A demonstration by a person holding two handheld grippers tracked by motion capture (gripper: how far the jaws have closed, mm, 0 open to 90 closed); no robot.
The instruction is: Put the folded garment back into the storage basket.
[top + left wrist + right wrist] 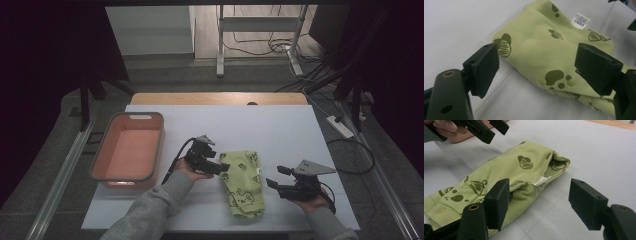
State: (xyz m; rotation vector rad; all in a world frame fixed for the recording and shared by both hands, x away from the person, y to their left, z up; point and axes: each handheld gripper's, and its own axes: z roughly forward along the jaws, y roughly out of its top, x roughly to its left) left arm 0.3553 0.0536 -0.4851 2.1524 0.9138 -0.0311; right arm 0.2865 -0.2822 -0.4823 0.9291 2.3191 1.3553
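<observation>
While the green cloth (243,183) lies folded on the desk (280,130), both the left gripper (223,167) and the right gripper (276,177) flank it, jaws spread, pinching nothing.

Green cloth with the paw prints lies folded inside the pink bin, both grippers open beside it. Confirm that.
Not quite: the green cloth lies on the white table, right of the pink bin, as the high view shows. The left gripper and right gripper are open beside it.

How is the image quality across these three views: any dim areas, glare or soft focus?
High view: dim overall, dark at both sides, with the white table the brightest area and a glare patch in the pink basin. Left gripper view: the green cloth is sharp, its near black parts slightly soft. Right gripper view: evenly lit and clear, without glare.
</observation>
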